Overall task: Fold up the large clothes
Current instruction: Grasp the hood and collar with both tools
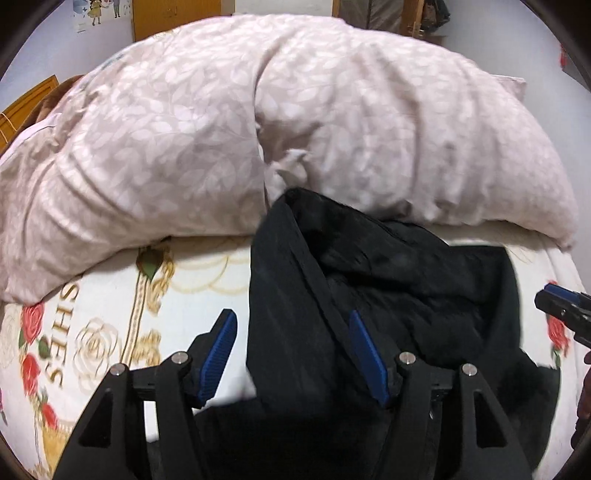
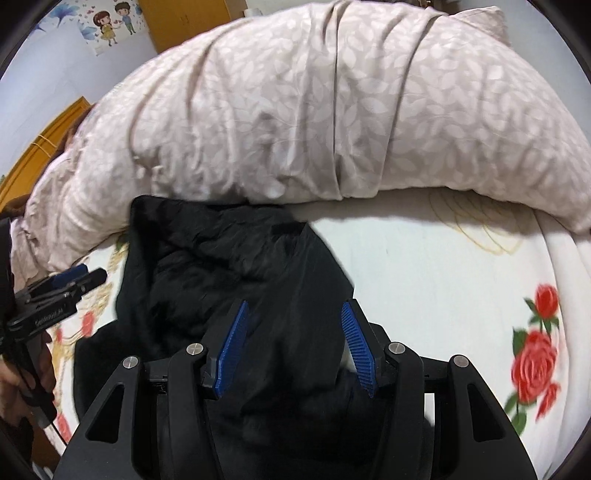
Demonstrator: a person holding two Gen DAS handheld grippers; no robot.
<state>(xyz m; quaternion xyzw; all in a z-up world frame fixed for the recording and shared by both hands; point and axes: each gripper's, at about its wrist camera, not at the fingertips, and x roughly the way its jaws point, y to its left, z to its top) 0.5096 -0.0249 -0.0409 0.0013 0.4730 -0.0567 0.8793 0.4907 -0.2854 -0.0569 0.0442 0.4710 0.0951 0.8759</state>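
Black garment [image 1: 388,280] crumpled on rose-print bed sheet [image 1: 110,314], both grippers hovering over it, jaws apart.

Left gripper [image 1: 293,325]: jaws spread, blue pads [image 1: 218,354] clear of cloth, garment's left edge lying below and between them, nothing pinched. Right gripper [image 2: 293,317]: jaws spread too, black fabric underneath (no grip visible). Pink leaf-pattern duvet [image 2: 295,122] bunched behind, touching garment's far edge. Bare sheet with red roses to the right.

The black garment [image 1: 388,280] ran under the left gripper [image 1: 293,354] and off the bottom edge. The pink duvet [image 2: 295,122] covered the far bedsheet [image 2: 424,266]. Rose prints [image 2: 535,365] were motion-blurred; the wall poster [image 2: 107,26] was cropped.
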